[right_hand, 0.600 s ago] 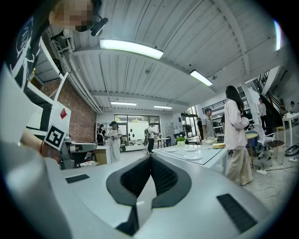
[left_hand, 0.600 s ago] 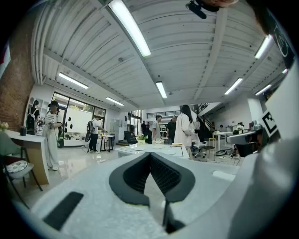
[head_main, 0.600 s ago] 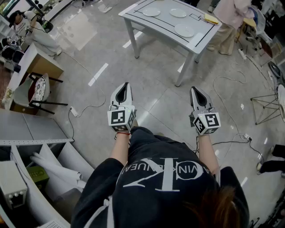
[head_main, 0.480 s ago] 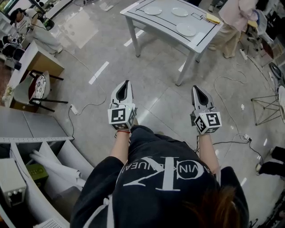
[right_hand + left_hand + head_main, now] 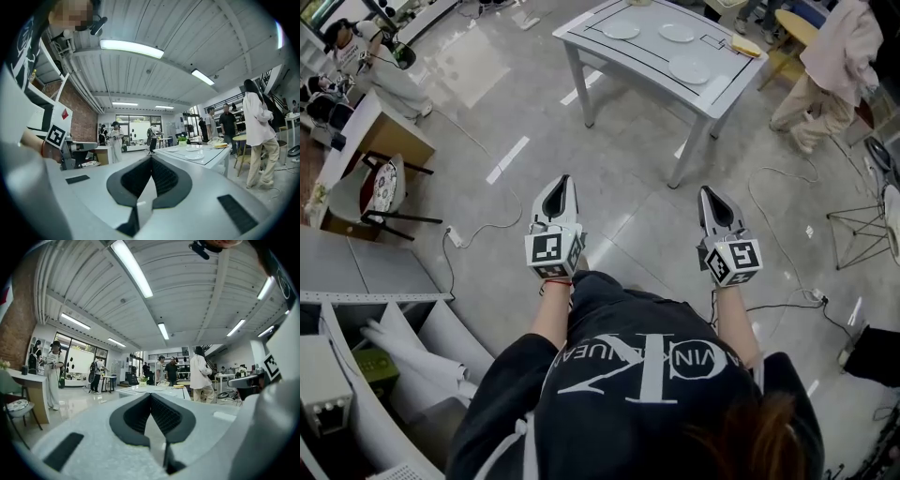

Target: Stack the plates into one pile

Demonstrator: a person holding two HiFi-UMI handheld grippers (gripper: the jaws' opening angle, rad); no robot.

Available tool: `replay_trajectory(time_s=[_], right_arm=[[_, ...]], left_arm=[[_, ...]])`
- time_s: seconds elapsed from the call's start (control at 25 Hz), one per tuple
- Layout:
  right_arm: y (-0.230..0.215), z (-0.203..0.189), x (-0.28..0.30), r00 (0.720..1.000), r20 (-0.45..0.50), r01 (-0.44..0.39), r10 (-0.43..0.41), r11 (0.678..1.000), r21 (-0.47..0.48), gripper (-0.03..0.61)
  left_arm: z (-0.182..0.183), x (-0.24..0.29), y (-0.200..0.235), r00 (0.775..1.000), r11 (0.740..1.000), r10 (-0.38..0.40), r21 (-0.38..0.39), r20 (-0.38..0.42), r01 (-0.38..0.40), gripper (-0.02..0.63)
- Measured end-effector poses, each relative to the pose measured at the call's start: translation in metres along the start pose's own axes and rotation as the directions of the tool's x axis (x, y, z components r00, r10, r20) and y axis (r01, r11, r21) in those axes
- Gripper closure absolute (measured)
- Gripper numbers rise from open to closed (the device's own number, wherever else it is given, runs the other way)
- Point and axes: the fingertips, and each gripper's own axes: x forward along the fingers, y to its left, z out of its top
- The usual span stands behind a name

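Three white plates lie apart on the grey table (image 5: 724, 89) at the far end of the floor: one far left (image 5: 622, 31), one beside it (image 5: 677, 33), one nearer (image 5: 689, 68). My left gripper (image 5: 562, 179) and right gripper (image 5: 706, 190) are held level in front of my body, well short of the table, both shut with nothing between the jaws. In the right gripper view the plates (image 5: 193, 157) show beyond the closed jaws of the right gripper (image 5: 151, 158). The table top (image 5: 140, 390) is just visible past the left gripper (image 5: 151, 394).
A yellow object (image 5: 746, 45) lies at the table's far right corner. A person in light clothes (image 5: 834, 66) stands right of the table. Cables (image 5: 778, 234) trail over the floor. At the left are a chair (image 5: 380, 192), a wooden desk (image 5: 370, 131) and shelving (image 5: 366, 281).
The person in light clothes has stepped away from the table toward the right. Both grippers keep their place, still shut.
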Motion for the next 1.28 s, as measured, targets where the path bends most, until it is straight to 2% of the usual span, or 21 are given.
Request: replay_trajectory(time_s=[0.2,0.24,0.32,0.48,0.72,1.12,1.28], right_arm=[[-0.008,0.001,-0.001,1.000,0.005,0.001,-0.001,1.000,0.007,0.579],[-0.010,0.001,-0.001,1.000,0.009,0.002,-0.002,1.000,0.016,0.585],[-0.014,0.000,-0.001,1.000,0.014,0.001,-0.002,0.999,0.041,0.506],[-0.024,-0.004,0.003,1.000,0.015,0.003,-0.004,0.997,0.073,0.452],[-0.042,-0.011,0.026,1.000,-0.007,0.025,-0.024,0.994,0.104,0.443],[-0.072,-0.015,0.111,0.997,-0.042,0.069,-0.063,0.987,0.144,0.443],[-0.084,-0.006,0.146,0.995,-0.040,0.093,-0.088,0.983,0.156,0.443]], left_arm=[[0.001,0.003,-0.002,1.000,1.000,-0.001,-0.022,0.007,0.002,0.604],[0.001,0.003,-0.003,1.000,0.999,-0.007,-0.035,0.008,0.007,0.573],[0.000,0.002,-0.005,1.000,0.998,-0.018,-0.058,0.010,0.018,0.500],[-0.011,0.005,-0.004,1.000,0.998,-0.021,-0.052,-0.022,0.020,0.460],[-0.016,0.035,0.010,0.999,0.999,-0.019,-0.051,-0.051,0.017,0.456],[-0.017,0.138,0.043,0.993,0.996,-0.084,-0.051,-0.085,0.080,0.456],[-0.006,0.182,0.062,0.991,0.993,-0.112,-0.053,-0.078,0.108,0.456]])
